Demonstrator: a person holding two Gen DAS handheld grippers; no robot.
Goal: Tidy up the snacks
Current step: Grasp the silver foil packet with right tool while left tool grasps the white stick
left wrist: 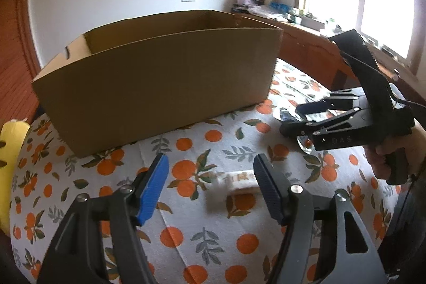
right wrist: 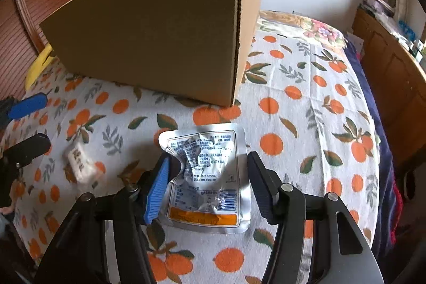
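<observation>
pouch: silver foil pouch (right wrist: 206, 177), flat on orange-print cloth (right wrist: 306, 124), just in front of cardboard box (right wrist: 149, 31)
right gripper (right wrist: 209, 186): apart, straddling pouch, not clamped
left gripper (left wrist: 211, 186): apart, over small white packet (left wrist: 237, 181), empty
handling: likely light, crinkly, slick foil
grip point: lumpy middle, not flat sealed edge
</observation>
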